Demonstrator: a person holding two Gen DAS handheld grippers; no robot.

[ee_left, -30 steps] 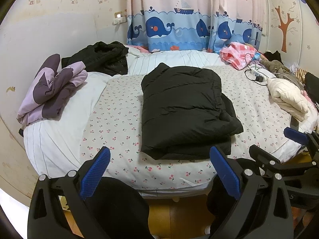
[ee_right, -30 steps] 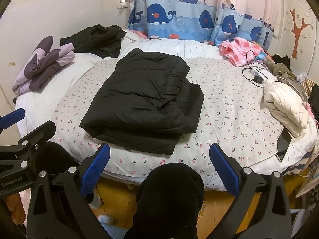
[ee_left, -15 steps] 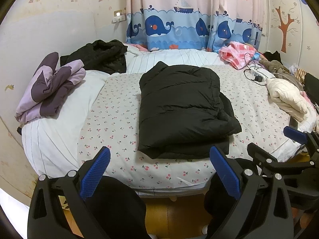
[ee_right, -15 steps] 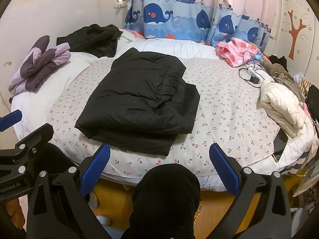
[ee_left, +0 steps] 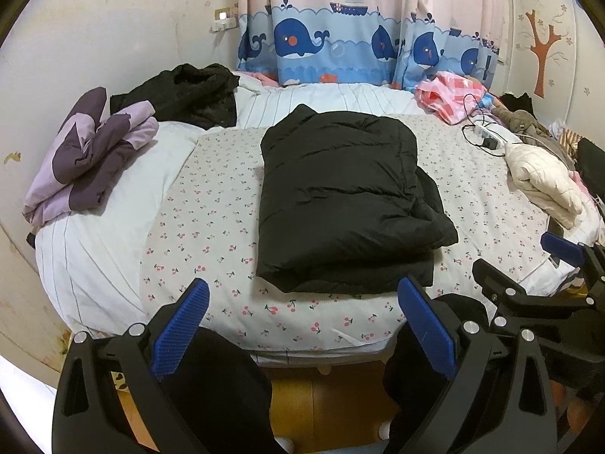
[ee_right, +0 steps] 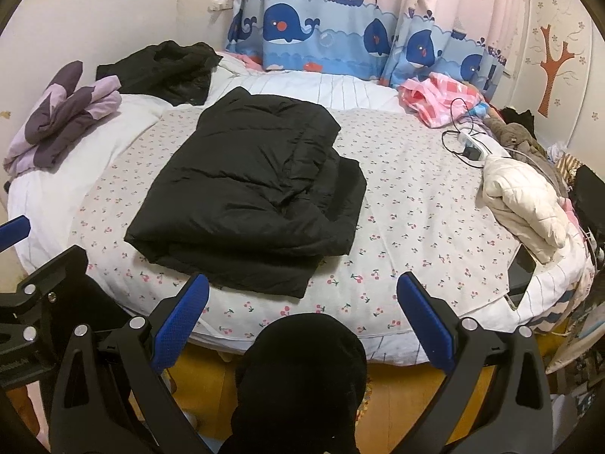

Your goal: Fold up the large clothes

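Jacket [ee_left: 348, 200] folded, both grippers [ee_left: 302, 325] apart.

One bed [ee_left: 113, 265]; five garment heaps; two tongs; one phone [ee_right: 522, 270].

Your black jacket [ee_left: 340, 196] hides its lower folded layers; phone [ee_right: 521, 270] partly tucked under white jacket [ee_right: 525, 200]; right-edge clutter too dark to identify

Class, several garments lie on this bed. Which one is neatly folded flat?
The black puffer jacket at the bed's middle, folded into a flat rectangle. The other black garment, purple jacket and cream jacket lie bunched near the edges.
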